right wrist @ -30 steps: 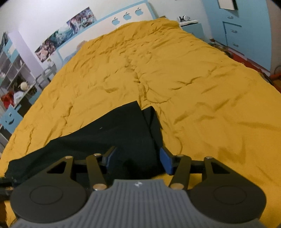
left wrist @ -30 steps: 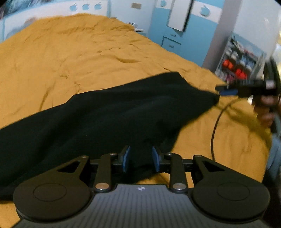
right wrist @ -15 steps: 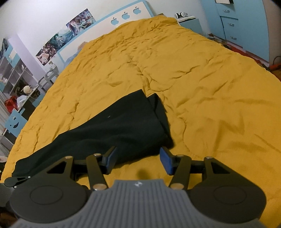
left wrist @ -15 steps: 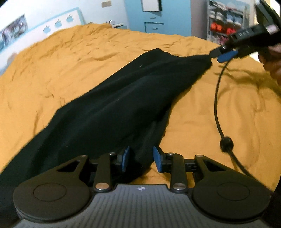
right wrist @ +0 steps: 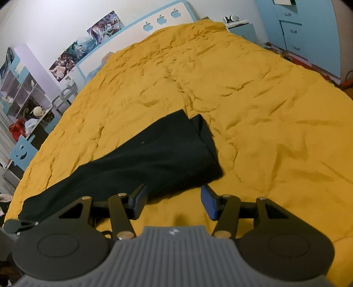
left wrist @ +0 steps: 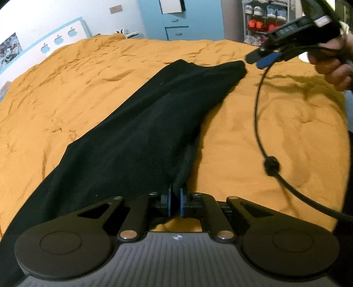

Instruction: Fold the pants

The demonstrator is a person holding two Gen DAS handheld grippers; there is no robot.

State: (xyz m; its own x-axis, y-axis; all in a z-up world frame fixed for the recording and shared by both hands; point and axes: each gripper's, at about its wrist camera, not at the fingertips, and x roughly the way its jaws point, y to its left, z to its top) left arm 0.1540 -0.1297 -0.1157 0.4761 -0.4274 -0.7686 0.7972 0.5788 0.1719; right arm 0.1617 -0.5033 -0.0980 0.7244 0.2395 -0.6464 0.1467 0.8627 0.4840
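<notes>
Black pants (left wrist: 141, 136) lie stretched across an orange-yellow bedspread (left wrist: 66, 92). My left gripper (left wrist: 175, 202) is shut on the near edge of the pants. My right gripper (right wrist: 174, 202) is open and empty, just short of the pants' far end (right wrist: 176, 152), not touching it. It also shows in the left wrist view (left wrist: 262, 59), hovering beside the pants' far corner with a hand behind it. The left gripper's tip shows at the lower left of the right wrist view (right wrist: 13, 225).
A black cable (left wrist: 264, 145) hangs from the right gripper over the bedspread. Blue cabinets (right wrist: 308, 33) and a shoe shelf (left wrist: 262, 19) stand beyond the bed. A headboard with apple cut-outs (right wrist: 161, 19) is at the far end. Shelves (right wrist: 19, 92) stand left.
My left gripper has closed on the pants' edge. My right gripper let go of the far end and backed off, staying open. The pants have settled flatter on the bed.
</notes>
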